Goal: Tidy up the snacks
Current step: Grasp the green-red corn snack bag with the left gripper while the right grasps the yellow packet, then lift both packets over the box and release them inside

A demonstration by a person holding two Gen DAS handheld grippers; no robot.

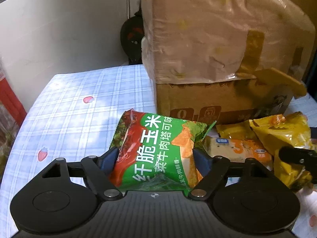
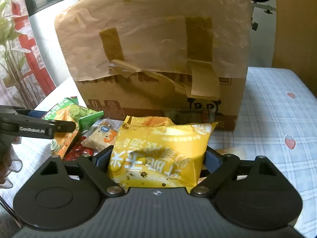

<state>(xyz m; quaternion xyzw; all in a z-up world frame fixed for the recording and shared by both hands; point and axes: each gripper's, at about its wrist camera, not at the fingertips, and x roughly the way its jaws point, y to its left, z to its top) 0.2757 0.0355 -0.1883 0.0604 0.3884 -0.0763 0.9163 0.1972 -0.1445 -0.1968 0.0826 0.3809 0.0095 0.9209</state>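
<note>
My left gripper [image 1: 156,156] is shut on a green and red corn chip bag [image 1: 156,148], held just above the checked tablecloth [image 1: 79,103] in front of the cardboard box [image 1: 218,103]. My right gripper [image 2: 156,156] is shut on a yellow chip bag [image 2: 158,152], which also shows at the right of the left wrist view [image 1: 287,136]. The green bag [image 2: 67,119] and the left gripper's finger [image 2: 39,128] show at the left of the right wrist view. A small orange and white cracker pack [image 2: 99,138] lies between the two bags, in the left wrist view too [image 1: 237,148].
The tall cardboard box [image 2: 158,79], draped in beige plastic wrap [image 2: 148,29], stands right behind the snacks. A red snack pack [image 2: 79,151] lies under the green bag. A white wall [image 1: 59,29] lies left, and a plant [image 2: 11,49] stands at the table's far left.
</note>
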